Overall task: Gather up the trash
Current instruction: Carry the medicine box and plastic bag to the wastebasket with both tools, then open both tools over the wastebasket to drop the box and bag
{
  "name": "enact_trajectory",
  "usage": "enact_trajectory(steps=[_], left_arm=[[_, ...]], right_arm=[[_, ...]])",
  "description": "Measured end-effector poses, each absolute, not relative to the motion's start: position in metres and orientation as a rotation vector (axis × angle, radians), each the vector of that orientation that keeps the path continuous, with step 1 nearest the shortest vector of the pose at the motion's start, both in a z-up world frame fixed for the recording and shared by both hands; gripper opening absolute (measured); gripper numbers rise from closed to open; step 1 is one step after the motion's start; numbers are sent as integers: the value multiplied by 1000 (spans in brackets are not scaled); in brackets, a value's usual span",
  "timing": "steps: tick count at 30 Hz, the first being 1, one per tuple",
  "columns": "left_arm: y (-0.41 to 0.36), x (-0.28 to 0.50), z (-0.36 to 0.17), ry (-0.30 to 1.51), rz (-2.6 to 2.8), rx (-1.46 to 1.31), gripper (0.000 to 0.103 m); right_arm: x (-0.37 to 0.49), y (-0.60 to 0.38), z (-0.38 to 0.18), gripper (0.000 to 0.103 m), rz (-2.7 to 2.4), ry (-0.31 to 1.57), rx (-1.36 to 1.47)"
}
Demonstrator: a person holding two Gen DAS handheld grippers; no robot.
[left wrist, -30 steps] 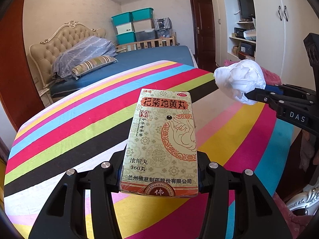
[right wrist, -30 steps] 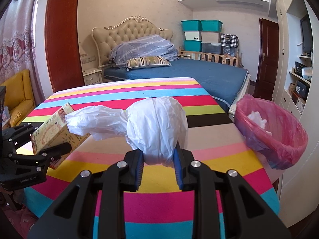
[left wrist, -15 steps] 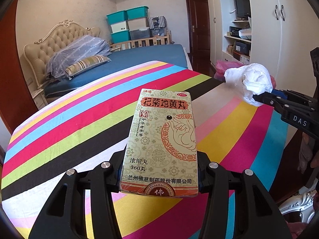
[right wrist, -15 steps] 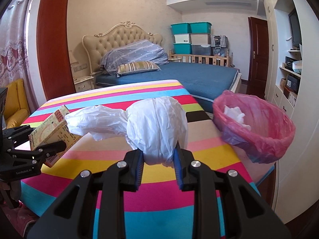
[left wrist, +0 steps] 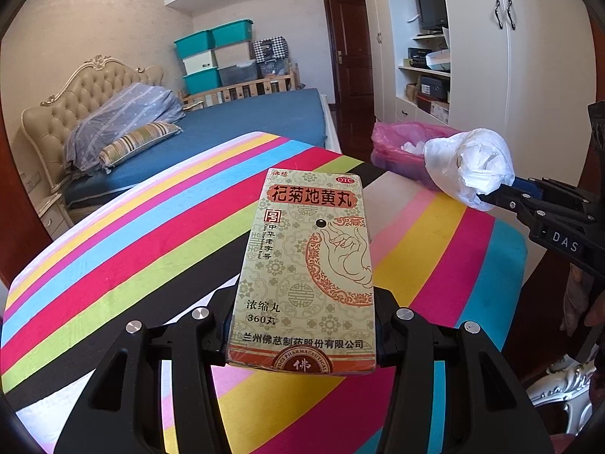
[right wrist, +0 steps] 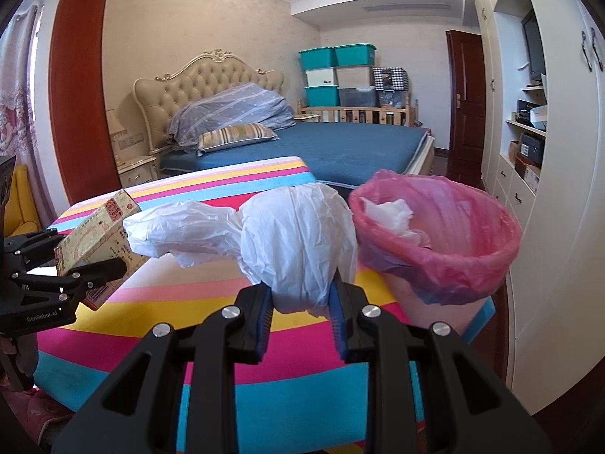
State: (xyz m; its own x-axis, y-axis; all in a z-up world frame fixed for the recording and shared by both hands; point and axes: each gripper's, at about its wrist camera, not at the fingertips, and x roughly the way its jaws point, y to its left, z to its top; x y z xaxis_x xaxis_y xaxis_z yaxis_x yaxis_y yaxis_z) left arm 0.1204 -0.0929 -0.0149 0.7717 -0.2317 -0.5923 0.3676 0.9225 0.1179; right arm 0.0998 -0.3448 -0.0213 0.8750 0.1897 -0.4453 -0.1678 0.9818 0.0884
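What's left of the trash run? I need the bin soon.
Done: white paper already lies in the pink-lined bin. In hand: the right gripper clamps a white plastic wad, the left gripper a medicine box. Left: dropping both in.

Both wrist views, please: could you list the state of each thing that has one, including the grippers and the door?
Left gripper: shut on the medicine box.
Medicine box: closed, held above the striped surface.
Right gripper: shut on the white plastic bag.
White plastic bag: crumpled, held beside the bin.
Bin: open, lined in pink, white paper inside.
Door: closed.
Cupboard doors: closed.
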Motion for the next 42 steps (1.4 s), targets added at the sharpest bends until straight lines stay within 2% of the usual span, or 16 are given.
enact_trajectory(steps=[18,31,38,41,42], left_arm=[[-169,175,11,604,-521,203,47],[-268,249,42,557,-650,224,47],[-301,295,43,602,-678,152,48],[-307,313,44,632,-737,81,50],[-310,319,44,646,-747,51,56]], right_arm=[[111,-417,1,26,12,423,68],[163,-481,8,26,-104,432,70],[195,-499,-4,27,-120,476,65],[210,-494,-11,36,-72,488,43],[215,-493,-14,52,-54,489,31]])
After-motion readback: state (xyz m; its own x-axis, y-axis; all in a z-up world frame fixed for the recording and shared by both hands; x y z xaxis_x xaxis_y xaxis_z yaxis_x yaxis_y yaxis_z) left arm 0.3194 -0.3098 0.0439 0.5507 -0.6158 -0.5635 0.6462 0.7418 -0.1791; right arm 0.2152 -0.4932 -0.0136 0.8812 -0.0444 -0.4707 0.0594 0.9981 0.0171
